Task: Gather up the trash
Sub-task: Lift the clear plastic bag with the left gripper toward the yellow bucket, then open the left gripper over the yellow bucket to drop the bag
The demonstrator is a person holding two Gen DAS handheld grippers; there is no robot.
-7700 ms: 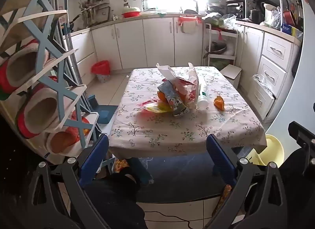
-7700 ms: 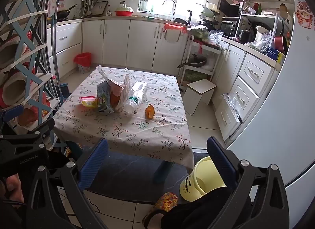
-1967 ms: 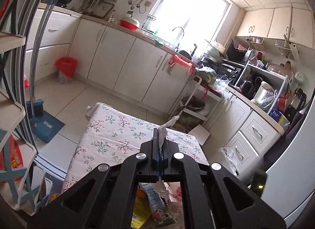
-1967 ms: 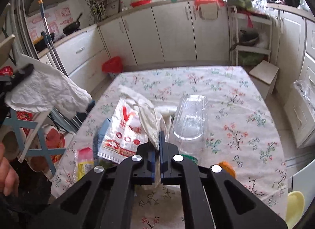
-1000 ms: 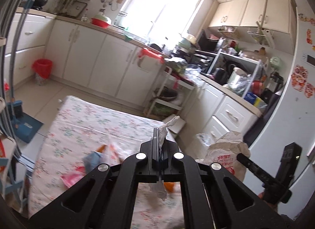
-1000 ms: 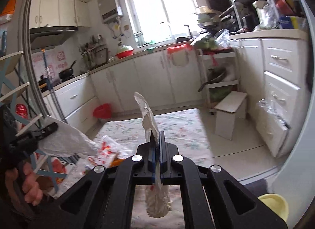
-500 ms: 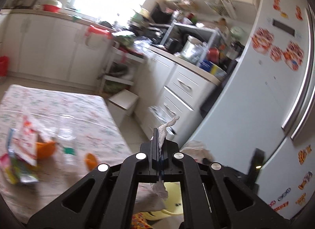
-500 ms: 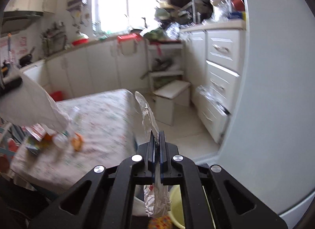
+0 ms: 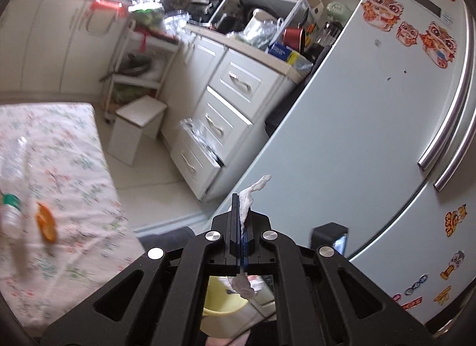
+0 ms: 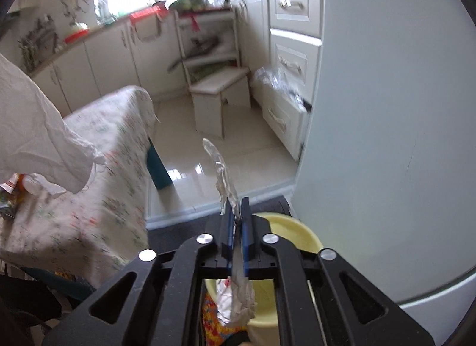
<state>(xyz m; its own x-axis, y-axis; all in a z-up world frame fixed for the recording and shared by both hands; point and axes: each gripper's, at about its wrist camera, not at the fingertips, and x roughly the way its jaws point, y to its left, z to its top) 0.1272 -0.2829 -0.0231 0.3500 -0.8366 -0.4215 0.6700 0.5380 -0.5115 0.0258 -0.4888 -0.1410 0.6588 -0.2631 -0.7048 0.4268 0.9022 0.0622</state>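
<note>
My left gripper (image 9: 241,206) is shut on a white plastic bag (image 9: 253,189); its crumpled end hangs under the jaws above a yellow bin (image 9: 221,301). In the right wrist view that white bag (image 10: 38,134) billows at the left. My right gripper (image 10: 237,201) points down over the yellow bin (image 10: 297,228). Its jaws are opening, and a crinkled clear plastic bag with red print (image 10: 235,301) runs loosely through the narrow gap and dangles over the bin. On the floral table (image 9: 74,167) lie an orange peel (image 9: 46,222) and a plastic bottle (image 9: 9,215).
A pale fridge (image 9: 372,137) with stickers stands close on the right, the bin at its foot. White drawers (image 9: 214,125) and a small white stool (image 9: 134,128) line the far side of the tiled floor. The table corner (image 10: 136,99) is at the left.
Both grippers have swung right from the table toward the fridge and tilted down over the yellow bin. The right jaws, tight on the plastic before, now show a gap.
</note>
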